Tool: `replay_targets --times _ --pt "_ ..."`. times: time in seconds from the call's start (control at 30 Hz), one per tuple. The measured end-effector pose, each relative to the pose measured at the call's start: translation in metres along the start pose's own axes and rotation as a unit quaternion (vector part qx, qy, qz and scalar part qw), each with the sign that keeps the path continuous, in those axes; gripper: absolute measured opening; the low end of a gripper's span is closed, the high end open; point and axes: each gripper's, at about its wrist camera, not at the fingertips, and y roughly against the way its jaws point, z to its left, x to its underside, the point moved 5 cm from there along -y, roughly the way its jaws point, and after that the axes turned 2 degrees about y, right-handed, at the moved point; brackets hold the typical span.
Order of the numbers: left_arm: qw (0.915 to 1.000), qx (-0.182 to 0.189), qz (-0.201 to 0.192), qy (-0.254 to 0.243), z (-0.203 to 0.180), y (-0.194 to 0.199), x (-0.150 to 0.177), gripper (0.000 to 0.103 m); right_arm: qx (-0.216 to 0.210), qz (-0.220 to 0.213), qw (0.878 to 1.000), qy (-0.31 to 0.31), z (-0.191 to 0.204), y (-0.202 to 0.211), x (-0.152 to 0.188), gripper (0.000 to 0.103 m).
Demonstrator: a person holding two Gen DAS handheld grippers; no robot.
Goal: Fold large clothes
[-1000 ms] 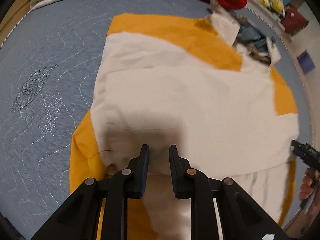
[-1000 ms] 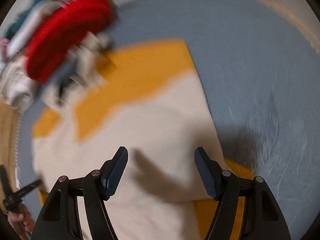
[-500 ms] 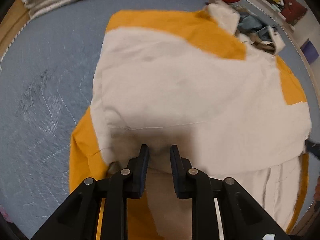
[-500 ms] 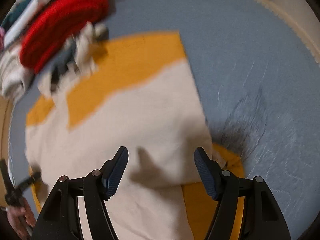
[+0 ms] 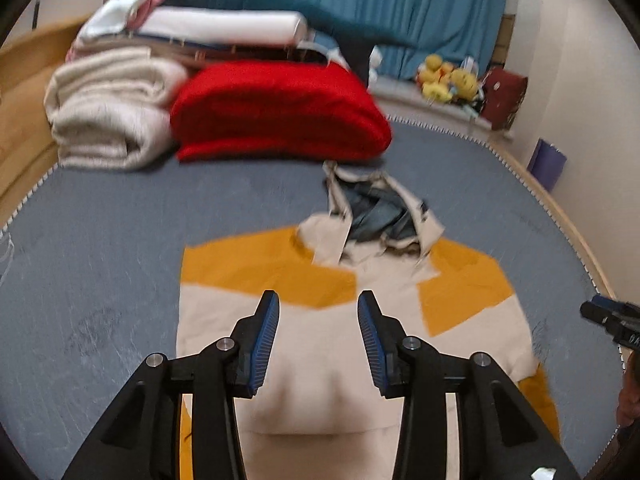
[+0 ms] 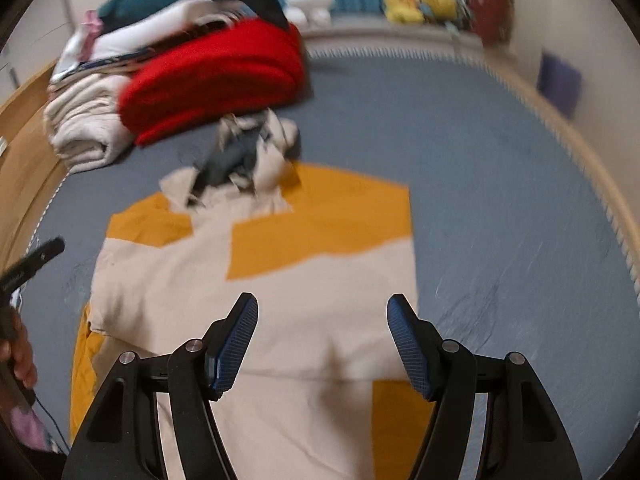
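Note:
A cream and orange hoodie (image 5: 304, 344) lies flat on the blue-grey bed cover, hood (image 5: 376, 208) pointing away, both sleeves folded in over the body. It also shows in the right wrist view (image 6: 312, 292). My left gripper (image 5: 318, 340) is open and empty above the hoodie's middle. My right gripper (image 6: 322, 344) is open and empty above the hoodie's lower right part. Each gripper shows at the edge of the other's view.
A red folded blanket (image 5: 280, 108), a cream folded blanket (image 5: 108, 116) and a pile of other clothes (image 5: 224, 28) lie at the bed's far side. Yellow plush toys (image 5: 448, 78) sit by the blue curtain. A wooden bed frame (image 6: 596, 184) runs along the right.
My left gripper has opened and let go of the cream fabric. Both grippers have lifted and tilted up, so the far end of the bed now shows.

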Motion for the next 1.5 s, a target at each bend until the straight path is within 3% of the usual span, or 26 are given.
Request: replay_targets --times 0.13,0.3,0.37,0.47,0.63,0.8,0.93,1.0,1.27,1.37,1.4,1.43,1.47,1.5 --pt "0.9990 -0.044 -0.009 0.003 -0.006 0.012 -0.010 0.040 0.004 -0.045 0.999 -0.005 0.010 0.029 -0.024 0.068" --pt "0.9974 -0.038 0.057 0.021 -0.021 -0.020 -0.030 0.037 -0.005 -0.048 0.998 -0.039 0.004 0.036 -0.027 0.068" --pt "0.9974 -0.028 0.062 0.023 -0.029 -0.031 -0.043 0.037 -0.002 -0.043 0.998 -0.038 0.001 0.035 -0.023 0.068" --pt "0.9971 -0.036 0.067 0.001 -0.038 -0.065 -0.072 0.037 0.002 -0.029 0.999 -0.033 -0.004 0.028 -0.015 0.067" --pt "0.9947 -0.040 0.092 -0.023 -0.043 -0.138 -0.111 0.037 0.012 0.001 0.998 -0.060 -0.026 0.009 -0.008 0.054" --pt "0.9915 -0.042 0.112 -0.052 -0.044 -0.219 -0.135 0.037 0.022 0.025 0.996 -0.077 -0.040 -0.013 -0.005 0.052" --pt "0.9879 -0.046 0.143 -0.036 -0.033 -0.280 -0.145 0.037 0.040 0.041 0.995 -0.078 -0.048 -0.023 0.000 0.052" --pt "0.9862 -0.029 0.163 -0.010 -0.028 -0.311 -0.149 0.037 0.046 0.050 0.994 -0.081 -0.053 -0.030 0.002 0.052" --pt "0.9796 -0.037 0.197 0.014 -0.032 -0.393 -0.156 0.037 0.050 0.080 0.992 -0.087 -0.048 -0.061 0.006 0.051" --pt "0.9724 -0.040 0.228 0.033 -0.028 -0.420 -0.148 0.037 0.056 0.081 0.992 -0.079 -0.043 -0.065 0.004 0.051" --pt "0.9697 -0.061 0.236 0.018 -0.027 -0.425 -0.144 0.036 0.054 0.082 0.992 -0.081 -0.041 -0.066 0.004 0.051" --pt "0.9688 -0.073 0.237 0.007 -0.027 -0.427 -0.143 0.025 0.053 0.084 0.991 -0.086 -0.040 -0.068 0.005 0.051" --pt "0.9690 -0.069 0.237 -0.005 -0.030 -0.427 -0.140 0.002 0.051 0.087 0.991 -0.091 -0.039 -0.070 0.005 0.051" --pt "0.9710 -0.052 0.233 -0.016 -0.034 -0.422 -0.139 0.002 0.044 0.091 0.990 -0.098 -0.037 -0.073 0.007 0.051"
